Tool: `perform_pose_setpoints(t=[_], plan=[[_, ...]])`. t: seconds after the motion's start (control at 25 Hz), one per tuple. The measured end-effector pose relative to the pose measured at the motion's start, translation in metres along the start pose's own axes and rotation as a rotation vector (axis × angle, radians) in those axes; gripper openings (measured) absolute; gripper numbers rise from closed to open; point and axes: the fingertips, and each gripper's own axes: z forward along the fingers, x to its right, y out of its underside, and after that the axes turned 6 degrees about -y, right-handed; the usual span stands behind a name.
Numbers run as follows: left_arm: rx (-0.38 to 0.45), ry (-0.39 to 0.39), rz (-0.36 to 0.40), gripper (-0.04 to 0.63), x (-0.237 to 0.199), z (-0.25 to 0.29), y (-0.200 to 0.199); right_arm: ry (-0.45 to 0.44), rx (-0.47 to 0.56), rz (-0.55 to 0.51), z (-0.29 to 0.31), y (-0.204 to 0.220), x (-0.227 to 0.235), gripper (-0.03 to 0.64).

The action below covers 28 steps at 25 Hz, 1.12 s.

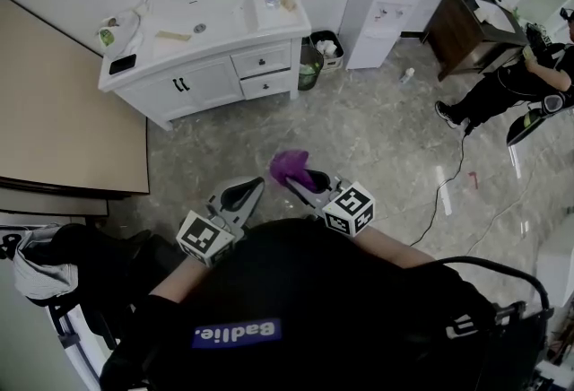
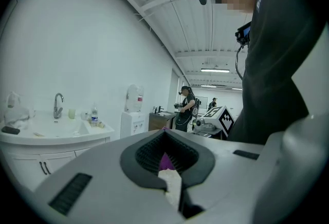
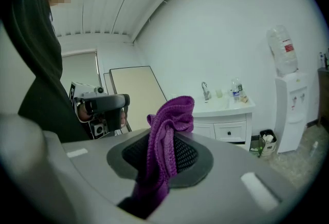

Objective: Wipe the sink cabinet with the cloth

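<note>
Grey floor (image 1: pixel 377 138); right tongs (image 3: pixel 162 162) pinch cloth (image 3: pixel 172 115) (purple).

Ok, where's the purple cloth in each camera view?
Head view: cloth at centre.
Left gripper view: only a purple sliver, low centre.
Right gripper view: centre, gripped between the jaws.
Shared landmark: sink cabinet.

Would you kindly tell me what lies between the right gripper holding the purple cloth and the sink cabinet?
Only bare floor: in the head view nothing stands between the right gripper, shut on the purple cloth, and the sink cabinet.
</note>
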Motion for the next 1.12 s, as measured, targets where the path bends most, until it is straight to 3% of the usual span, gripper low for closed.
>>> perform_pose_setpoints(t=[0.36, 0.6, 0.84, 1.12], plan=[[-0.042, -0.052, 0.006, -0.011, 0.003, 0.037, 0.0, -0.056, -0.011, 0.027, -0.008, 0.0, 0.041, 0.08], [-0.041, -0.086, -0.002, -0.011, -0.03, 0.043, 0.003, -0.063, -0.032, 0.047, 0.017, -0.001, 0.063, 0.08], [0.022, -0.052, 0.016, -0.011, -0.098, 0.052, -0.006, -0.013, -0.062, 0.022, 0.076, -0.016, 0.091, 0.08], [0.035, 0.048, 0.005, -0.011, -0.22, 0.069, -0.025, 0.073, -0.073, 0.026, 0.18, -0.049, 0.139, 0.08]])
